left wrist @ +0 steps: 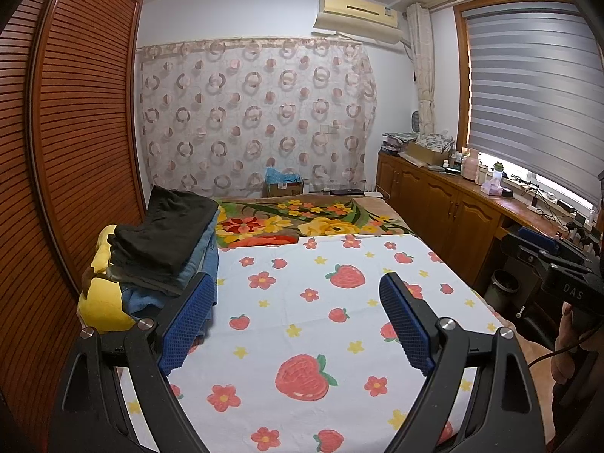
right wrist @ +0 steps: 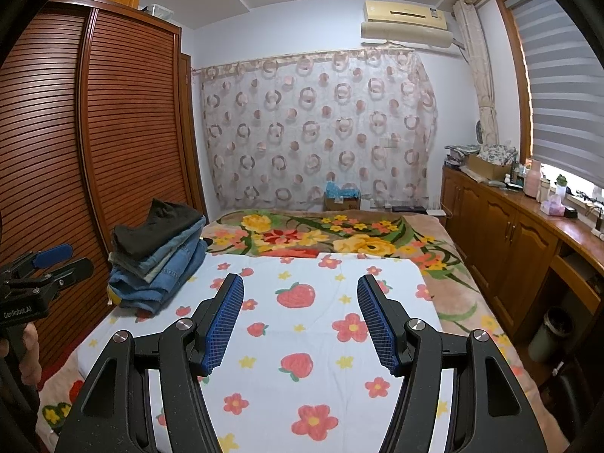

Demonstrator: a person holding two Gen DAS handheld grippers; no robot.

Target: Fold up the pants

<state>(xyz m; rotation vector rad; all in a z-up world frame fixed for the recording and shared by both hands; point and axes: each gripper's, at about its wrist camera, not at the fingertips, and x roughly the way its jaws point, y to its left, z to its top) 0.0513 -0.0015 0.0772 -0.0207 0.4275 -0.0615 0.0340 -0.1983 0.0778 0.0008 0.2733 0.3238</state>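
1. Left tool [left wrist: 298, 315]: jaws spread wide, nothing between the blue pads, nothing held. It hangs over the near part of the bed.
2. Right tool [right wrist: 300, 311]: jaws parted, somewhat narrower than the left, pads empty. It also hangs over the near part of the bed, clear of the cloth.
3. A hand [right wrist: 26, 351] grips the left tool's handle at the left margin of the right wrist view; the other hand [left wrist: 566, 343] shows at the right margin of the left wrist view.
4. Strawberry sheet [left wrist: 302, 302]: white, printed with strawberries and flowers, lying flat across the near and middle bed.
5. Pants stack [right wrist: 158, 256]: folded pairs piled at the bed's left edge, beside the wardrobe [right wrist: 113, 151]; dark pair on top, blue denim beneath. Well apart from both tools.
6. Yellow cushion [left wrist: 102, 302]: under the stack's near left side, touching it.
7. Floral blanket [right wrist: 321, 238]: covers the far part of the bed.
8. Cabinet [right wrist: 509, 234]: along the bed's right edge, top cluttered.
9. Patterned curtain [left wrist: 256, 113] on the far wall.
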